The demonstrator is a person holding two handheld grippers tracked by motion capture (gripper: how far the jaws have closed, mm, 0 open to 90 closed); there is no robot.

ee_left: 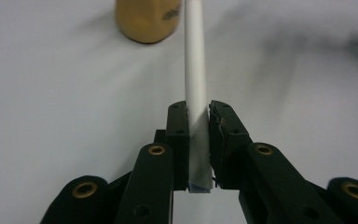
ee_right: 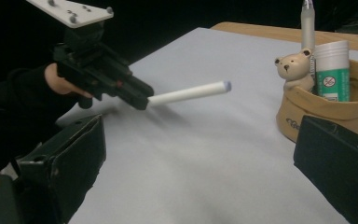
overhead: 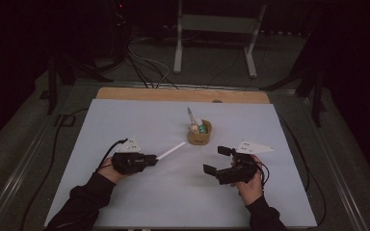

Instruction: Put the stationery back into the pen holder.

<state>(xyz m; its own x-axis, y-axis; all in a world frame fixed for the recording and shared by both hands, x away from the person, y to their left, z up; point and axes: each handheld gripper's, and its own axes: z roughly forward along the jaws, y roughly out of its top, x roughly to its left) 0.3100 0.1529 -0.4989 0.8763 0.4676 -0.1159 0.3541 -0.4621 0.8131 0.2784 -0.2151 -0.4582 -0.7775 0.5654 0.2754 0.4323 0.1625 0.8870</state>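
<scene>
Your left gripper (overhead: 150, 159) pinched a white stick (overhead: 170, 150) by its end, held clear of the grey mat (overhead: 125, 120), tip toward the tan pouch (overhead: 199, 137). Your right gripper (overhead: 217, 160) stood with jaws spread, nothing between them.

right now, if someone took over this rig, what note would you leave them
Left hand-held gripper: shut on the white stick, held off the table and aimed at the tan pouch.
Right hand-held gripper: open, nothing in it, beside the pouch.
Pouch: upright on the white mat, holding a bear figure, a green-labelled tube and a pen.
Done: stick picked up.
Left: probably drop the stick in the pouch; the right one could steady it.
</scene>
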